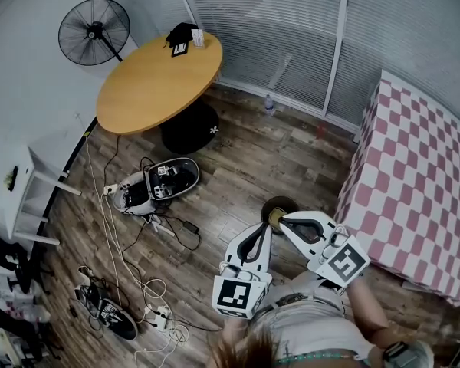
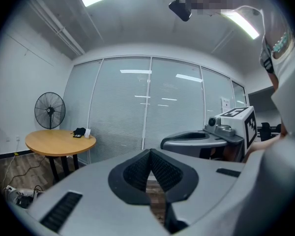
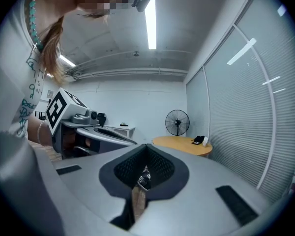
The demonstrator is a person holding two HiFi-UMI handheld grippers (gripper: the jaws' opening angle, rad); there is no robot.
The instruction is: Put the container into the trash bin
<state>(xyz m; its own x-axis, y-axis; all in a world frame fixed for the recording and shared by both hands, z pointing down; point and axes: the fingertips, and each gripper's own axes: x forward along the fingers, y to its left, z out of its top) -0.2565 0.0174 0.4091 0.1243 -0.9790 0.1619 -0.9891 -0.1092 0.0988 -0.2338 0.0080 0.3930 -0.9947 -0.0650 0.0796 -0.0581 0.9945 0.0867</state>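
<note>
Grey fingers of left gripper [image 1: 269, 223] and right gripper [image 1: 282, 219] are together, empty; unopened, they'd shove the round object [image 1: 280, 205] just ahead.

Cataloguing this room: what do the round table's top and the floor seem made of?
Round table: top looks like smooth, light wood or laminate, evenly honey-coloured. Floor: dark wood-grain planks with visible seams; real wood or vinyl, I cannot tell.
</note>
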